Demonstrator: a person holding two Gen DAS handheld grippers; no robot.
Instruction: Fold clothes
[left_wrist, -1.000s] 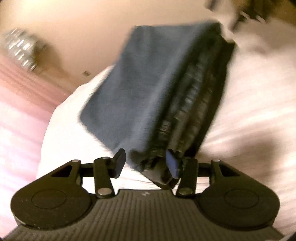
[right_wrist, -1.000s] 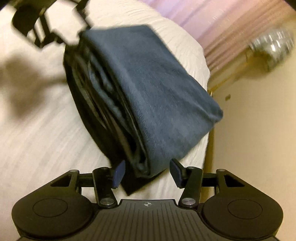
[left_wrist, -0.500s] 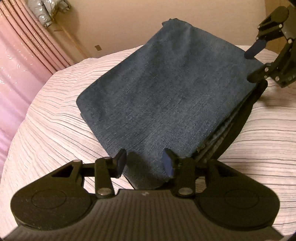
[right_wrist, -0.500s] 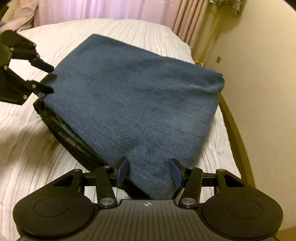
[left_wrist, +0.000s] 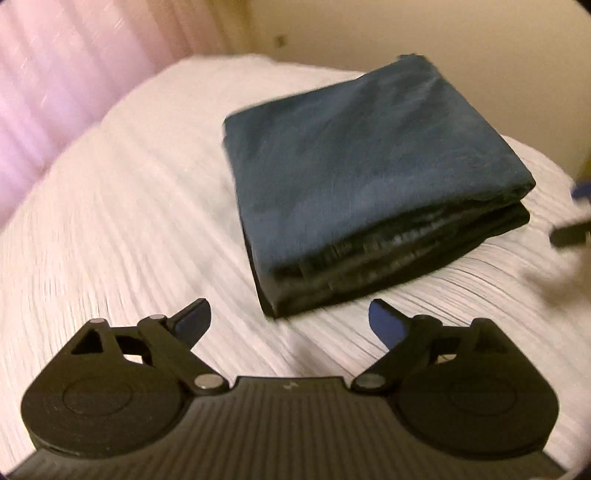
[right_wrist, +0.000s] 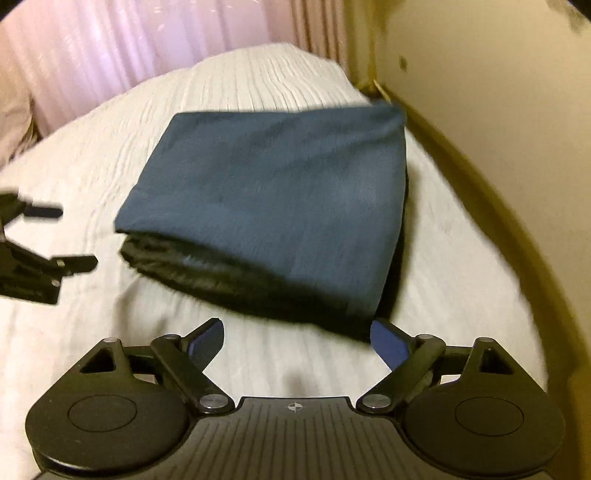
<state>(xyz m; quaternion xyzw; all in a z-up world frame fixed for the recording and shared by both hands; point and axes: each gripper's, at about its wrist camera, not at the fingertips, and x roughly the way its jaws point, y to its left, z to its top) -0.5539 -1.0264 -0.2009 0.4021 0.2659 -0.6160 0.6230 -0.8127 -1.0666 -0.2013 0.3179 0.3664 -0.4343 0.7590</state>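
Observation:
A dark blue garment (left_wrist: 362, 177) lies folded into a thick square stack on the white striped bedspread (left_wrist: 122, 229); it also shows in the right wrist view (right_wrist: 280, 206). My left gripper (left_wrist: 290, 323) is open and empty, just short of the stack's near corner. My right gripper (right_wrist: 297, 338) is open and empty, just short of the stack's near edge. Each gripper shows at the edge of the other's view, the right gripper (left_wrist: 576, 221) at the right edge and the left gripper (right_wrist: 44, 247) at the left edge, both apart from the cloth.
Pink curtains (right_wrist: 147, 48) hang behind the bed. A beige wall (right_wrist: 498, 92) and a wooden bed frame edge (right_wrist: 491, 192) run close along the stack's right side. Bare bedspread (right_wrist: 74, 332) lies around the stack.
Both grippers have opened, let go of the garment's near edge and drawn back. The folded stack now rests flat on the bed.

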